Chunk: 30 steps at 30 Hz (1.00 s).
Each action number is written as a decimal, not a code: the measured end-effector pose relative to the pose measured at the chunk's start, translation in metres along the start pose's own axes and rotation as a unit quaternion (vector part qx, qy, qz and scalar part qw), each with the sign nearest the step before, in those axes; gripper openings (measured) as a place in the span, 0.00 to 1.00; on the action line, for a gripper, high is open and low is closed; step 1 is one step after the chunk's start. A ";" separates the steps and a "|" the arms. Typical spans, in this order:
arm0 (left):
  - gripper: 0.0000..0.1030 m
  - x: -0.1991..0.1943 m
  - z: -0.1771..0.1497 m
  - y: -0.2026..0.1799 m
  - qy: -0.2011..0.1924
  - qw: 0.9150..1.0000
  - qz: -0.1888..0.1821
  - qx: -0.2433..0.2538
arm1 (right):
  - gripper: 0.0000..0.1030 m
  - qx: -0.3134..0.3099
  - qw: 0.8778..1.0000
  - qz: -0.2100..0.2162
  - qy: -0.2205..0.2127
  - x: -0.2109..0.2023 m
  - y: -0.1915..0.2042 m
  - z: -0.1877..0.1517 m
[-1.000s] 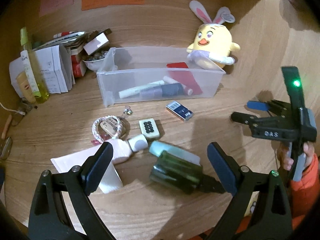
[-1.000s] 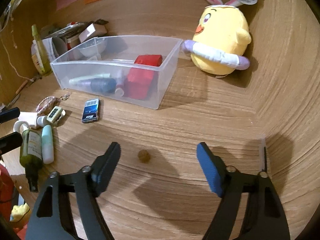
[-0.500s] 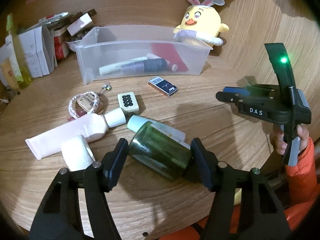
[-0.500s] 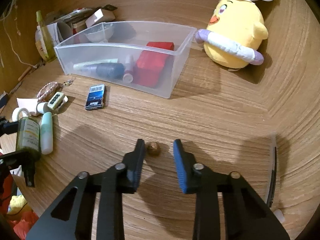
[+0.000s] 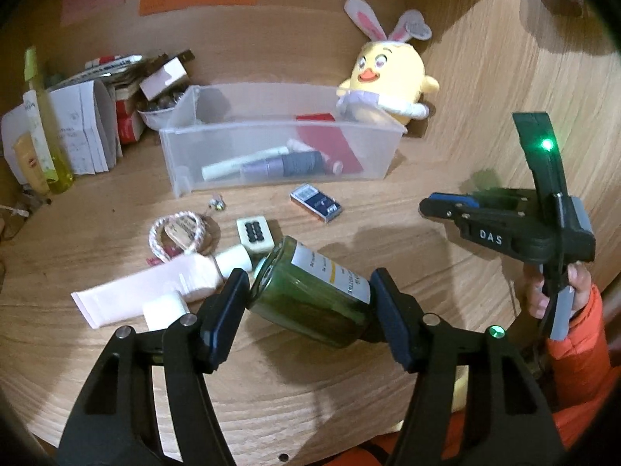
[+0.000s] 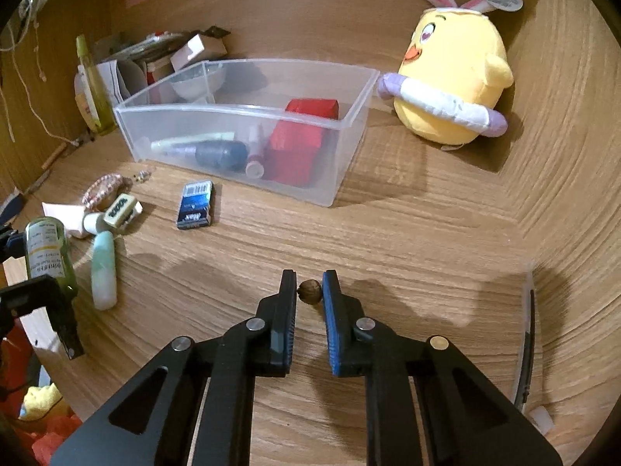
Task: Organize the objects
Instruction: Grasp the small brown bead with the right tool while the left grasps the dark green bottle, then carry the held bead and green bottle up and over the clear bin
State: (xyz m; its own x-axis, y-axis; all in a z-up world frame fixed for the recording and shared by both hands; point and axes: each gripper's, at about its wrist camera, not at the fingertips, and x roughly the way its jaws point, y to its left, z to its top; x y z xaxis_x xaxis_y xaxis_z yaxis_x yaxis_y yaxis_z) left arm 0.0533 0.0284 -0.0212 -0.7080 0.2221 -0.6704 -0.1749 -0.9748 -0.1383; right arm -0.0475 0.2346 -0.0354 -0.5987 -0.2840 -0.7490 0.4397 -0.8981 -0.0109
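Right hand-held gripper (image 6: 309,291) pinches nut (image 6: 309,291) btwn tips.

The left wrist view looks forward and steeply down along the left gripper (image 5: 308,303) from low over the wooden desk (image 5: 116,240), very near a green bottle (image 5: 310,291) that fills the gap between its fingers. It faces the clear plastic bin (image 5: 279,155) at the back wall. The right wrist view sits to the right of that bin, looking down along the right gripper (image 6: 309,291), close to the desk (image 6: 388,240). Both views share the bin (image 6: 248,116), the yellow chick plush (image 5: 388,77) (image 6: 450,89) beside it, the blue box (image 5: 316,204) (image 6: 196,204) before it and the bottle (image 6: 46,248). The left view also takes in the right gripper (image 5: 431,204).
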 end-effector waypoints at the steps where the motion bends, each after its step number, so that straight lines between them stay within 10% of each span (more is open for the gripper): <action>1: 0.62 -0.001 0.002 0.001 -0.002 1.000 0.000 -0.002 | 0.12 0.000 1.000 0.001 -0.003 -0.003 -0.001 0.001; 30: 0.62 -0.011 0.102 0.038 -0.108 0.992 0.048 -0.046 | 0.12 0.010 0.992 0.035 -0.121 -0.055 0.006 0.066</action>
State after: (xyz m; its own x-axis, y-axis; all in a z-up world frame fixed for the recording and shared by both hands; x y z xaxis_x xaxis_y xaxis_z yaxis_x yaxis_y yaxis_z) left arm -0.0152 -0.0092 0.0549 -0.8503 0.1166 -0.5133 -0.0429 -0.9873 -0.1532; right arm -0.0562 0.2231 0.0492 -0.7115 -0.4153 -0.5668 0.4739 -0.8792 0.0493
